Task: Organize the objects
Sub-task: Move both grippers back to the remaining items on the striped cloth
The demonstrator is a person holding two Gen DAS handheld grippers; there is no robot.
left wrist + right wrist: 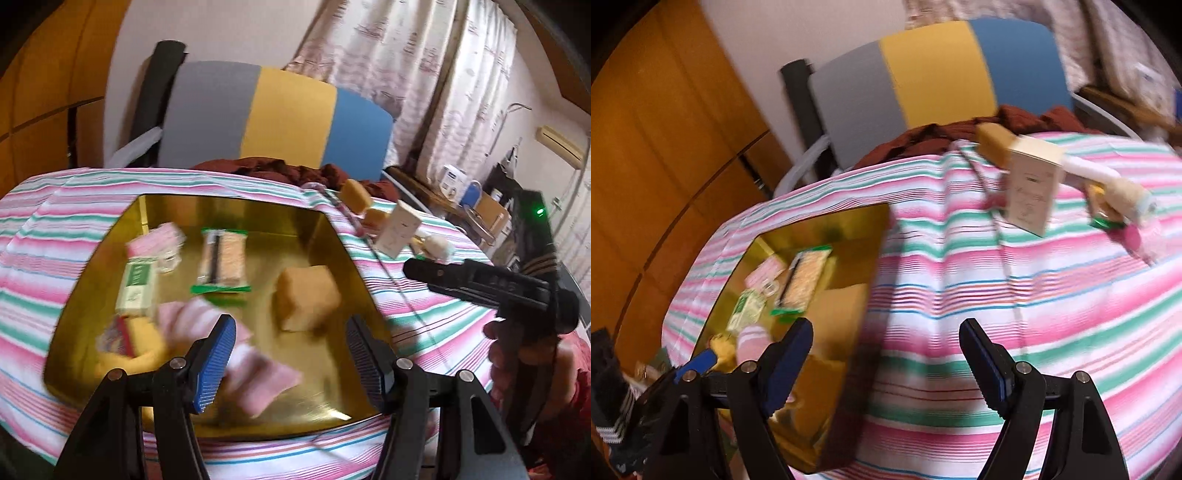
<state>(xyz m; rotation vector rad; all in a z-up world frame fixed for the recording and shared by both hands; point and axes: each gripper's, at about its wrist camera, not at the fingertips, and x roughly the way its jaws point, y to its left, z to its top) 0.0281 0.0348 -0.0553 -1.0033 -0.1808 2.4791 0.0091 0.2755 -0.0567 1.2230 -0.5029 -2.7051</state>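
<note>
Striped cloth [55,221] covered the surface; gold tray [236,206] at left held snack packets, white box [1032,188] far right. Curtains [424,74] behind. Left gripper [291,358] and right gripper [886,365] fingers released, empty.

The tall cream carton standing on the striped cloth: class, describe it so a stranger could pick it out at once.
Start at the gold tray on the striped cloth, then look past its far right corner. There the cream carton stands upright, a tan block behind it, a white roll to its right. It alone stands tall with flat, pale printed faces.
</note>
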